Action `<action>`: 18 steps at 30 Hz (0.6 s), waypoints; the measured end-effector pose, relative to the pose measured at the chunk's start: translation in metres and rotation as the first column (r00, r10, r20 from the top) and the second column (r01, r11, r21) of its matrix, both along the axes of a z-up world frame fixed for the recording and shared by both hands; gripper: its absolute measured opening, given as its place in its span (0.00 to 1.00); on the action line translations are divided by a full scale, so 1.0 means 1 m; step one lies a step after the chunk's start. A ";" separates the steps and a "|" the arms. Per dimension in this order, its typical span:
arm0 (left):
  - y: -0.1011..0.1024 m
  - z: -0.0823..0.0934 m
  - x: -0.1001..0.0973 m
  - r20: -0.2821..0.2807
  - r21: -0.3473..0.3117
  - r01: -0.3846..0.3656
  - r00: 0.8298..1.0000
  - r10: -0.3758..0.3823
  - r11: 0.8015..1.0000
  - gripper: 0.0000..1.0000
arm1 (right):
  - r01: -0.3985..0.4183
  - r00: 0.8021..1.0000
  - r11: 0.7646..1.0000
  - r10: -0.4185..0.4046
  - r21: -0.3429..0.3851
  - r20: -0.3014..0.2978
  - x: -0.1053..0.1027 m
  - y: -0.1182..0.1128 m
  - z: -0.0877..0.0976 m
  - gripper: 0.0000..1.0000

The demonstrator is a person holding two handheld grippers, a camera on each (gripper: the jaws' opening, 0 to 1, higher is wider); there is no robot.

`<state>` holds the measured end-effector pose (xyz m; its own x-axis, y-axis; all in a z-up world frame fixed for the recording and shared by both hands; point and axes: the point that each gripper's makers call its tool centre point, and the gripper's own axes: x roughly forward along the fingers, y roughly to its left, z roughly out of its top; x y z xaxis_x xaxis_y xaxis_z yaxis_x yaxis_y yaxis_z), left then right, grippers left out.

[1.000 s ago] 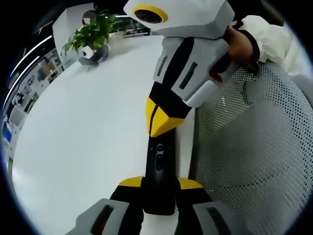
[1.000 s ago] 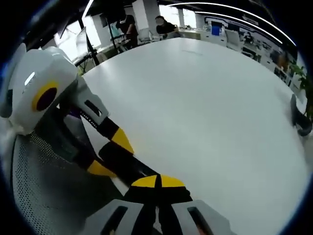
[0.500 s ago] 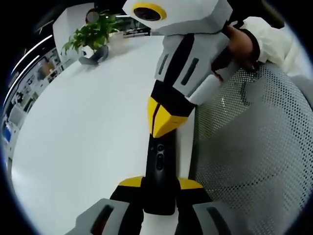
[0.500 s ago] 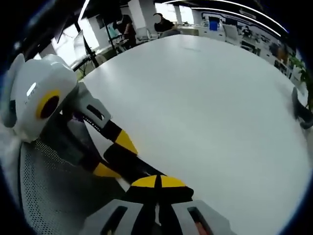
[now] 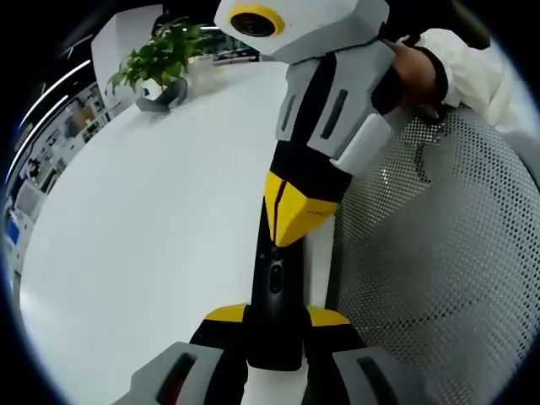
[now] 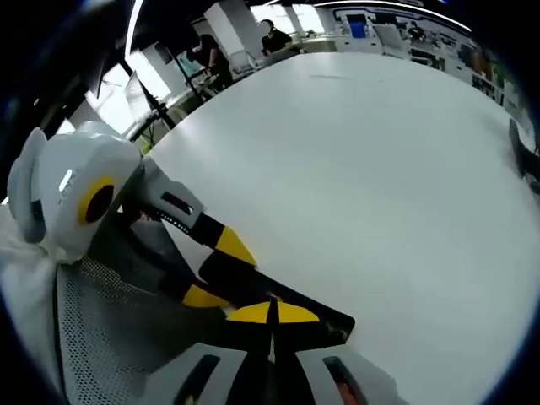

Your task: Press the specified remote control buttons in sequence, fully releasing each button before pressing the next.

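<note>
We are holding the black remote control between the yellow-tipped jaws of our left gripper, which are pinching its near end from both sides, so that the remote is pointing away from us above the edge of the white table. In the left gripper view our right gripper is coming in from above with its two yellow tips pressed together into one point, and that point is sitting over the far part of the remote's button face; we cannot tell whether it is touching a button or hovering just over it. Round buttons are showing on the remote just below that tip.

In the right gripper view we are looking along the right gripper, its jaws closed with only a thin seam between them, and the remote is lying across just under the tips, gripped at its left end by the left gripper.

A grey mesh chair back is standing just beside the remote, and a white sleeve is showing above it. A potted plant is sitting at the table's far edge
</note>
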<state>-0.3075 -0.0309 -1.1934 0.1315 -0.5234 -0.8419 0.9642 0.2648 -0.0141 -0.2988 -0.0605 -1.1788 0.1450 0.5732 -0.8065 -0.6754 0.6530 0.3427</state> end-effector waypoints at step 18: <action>0.000 -0.001 0.000 0.003 0.000 -0.004 1.000 0.004 1.000 0.25 | 0.021 1.000 1.000 -0.021 -0.005 0.006 0.002 -0.002 -0.004 0.00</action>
<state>-0.3071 -0.0310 -1.1939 0.1356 -0.5233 -0.8413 0.9632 0.2684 -0.0117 -0.2965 -0.0627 -1.1827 0.1617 0.5659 -0.8085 -0.6632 0.6690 0.3356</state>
